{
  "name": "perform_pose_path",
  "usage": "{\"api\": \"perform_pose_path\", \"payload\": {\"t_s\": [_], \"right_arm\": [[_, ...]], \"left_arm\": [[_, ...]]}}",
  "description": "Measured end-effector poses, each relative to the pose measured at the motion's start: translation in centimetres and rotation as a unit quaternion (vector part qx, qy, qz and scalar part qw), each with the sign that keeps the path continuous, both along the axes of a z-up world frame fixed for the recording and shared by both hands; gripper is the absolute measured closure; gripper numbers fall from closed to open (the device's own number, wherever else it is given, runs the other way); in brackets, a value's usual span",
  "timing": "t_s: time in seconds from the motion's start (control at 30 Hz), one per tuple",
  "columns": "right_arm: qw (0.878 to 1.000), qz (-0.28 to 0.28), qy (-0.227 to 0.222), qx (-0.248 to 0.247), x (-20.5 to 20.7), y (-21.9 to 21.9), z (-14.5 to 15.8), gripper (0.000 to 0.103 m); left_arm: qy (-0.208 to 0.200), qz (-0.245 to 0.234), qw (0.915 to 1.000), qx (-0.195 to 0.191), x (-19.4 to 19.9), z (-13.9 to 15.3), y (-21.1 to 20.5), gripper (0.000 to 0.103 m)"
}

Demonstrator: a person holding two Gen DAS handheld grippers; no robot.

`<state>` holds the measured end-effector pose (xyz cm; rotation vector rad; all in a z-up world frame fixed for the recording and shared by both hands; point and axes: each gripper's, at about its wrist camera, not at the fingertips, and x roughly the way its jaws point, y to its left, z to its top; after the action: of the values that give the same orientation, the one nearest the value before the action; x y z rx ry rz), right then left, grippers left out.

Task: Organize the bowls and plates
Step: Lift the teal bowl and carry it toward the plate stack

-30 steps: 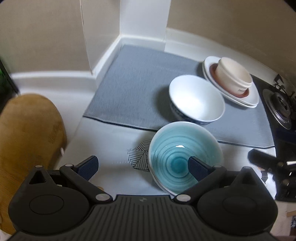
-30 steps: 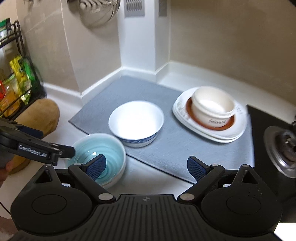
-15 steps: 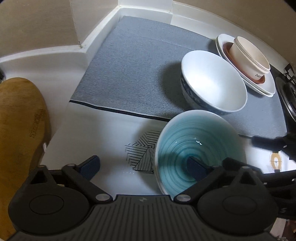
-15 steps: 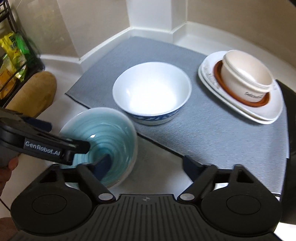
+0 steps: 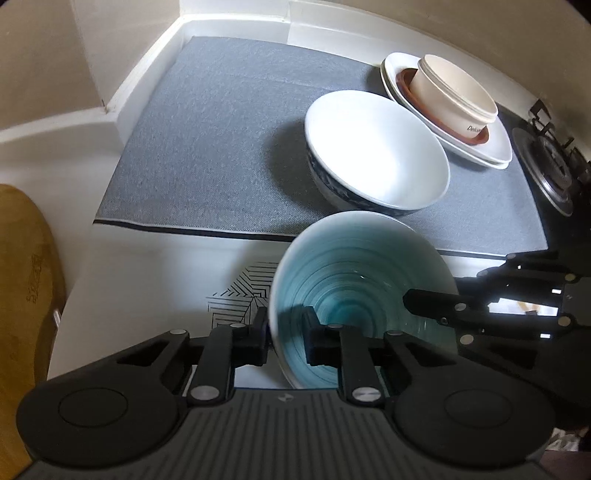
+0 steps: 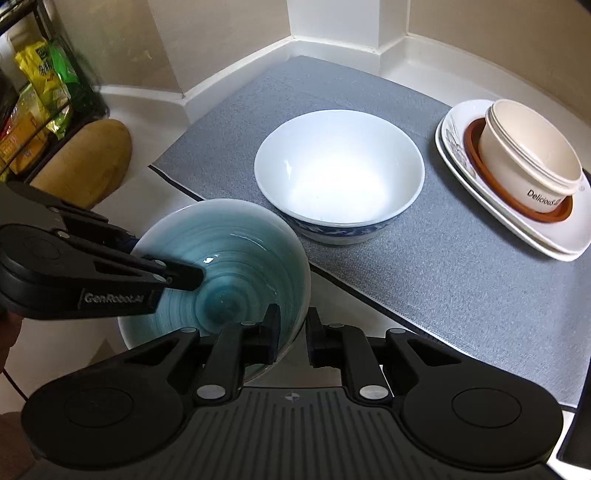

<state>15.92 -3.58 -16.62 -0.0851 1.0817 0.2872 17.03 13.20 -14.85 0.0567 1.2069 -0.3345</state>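
white counter (image 6: 110, 343), corner walls (image 6: 229, 33); grey mat (image 6: 461, 288) under 2 bowls.

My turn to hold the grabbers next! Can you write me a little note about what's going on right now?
Left gripper: jaws closing on the near-left rim of the teal bowl, one finger inside, one outside.
Right gripper: jaws closing on the opposite rim of the same bowl.
Teal bowl sits on the white counter, just off the grey mat.
White bowl stands empty on the mat.
Cream bowl already sits on the stacked plates.
Left, probably: lift the teal bowl and nest it with the others.
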Motion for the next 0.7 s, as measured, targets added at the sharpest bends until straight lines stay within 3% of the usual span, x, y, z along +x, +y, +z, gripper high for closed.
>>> {"api": "perform_pose_path", "payload": {"t_s": [0.4, 0.6, 0.7], "right_arm": [[1.0, -0.023, -0.004, 0.006, -1.5, -2.2, 0.9, 0.093], [0.998, -0.067, -0.016, 0.001, -2.7, -4.6, 1.2, 0.094], [0.995, -0.1, -0.029, 0.003, -3.7, -6.4, 1.7, 0.096]], "left_arm": [[0.004, -0.051, 0.9987, -0.001, -1.4, 0.5, -2.3, 0.085], [0.021, -0.09, 0.9956, -0.011, -0.8, 0.3, -5.4, 0.09], [0.006, -0.126, 0.992, -0.008, -0.7, 0.9, -7.7, 0.092]]}}
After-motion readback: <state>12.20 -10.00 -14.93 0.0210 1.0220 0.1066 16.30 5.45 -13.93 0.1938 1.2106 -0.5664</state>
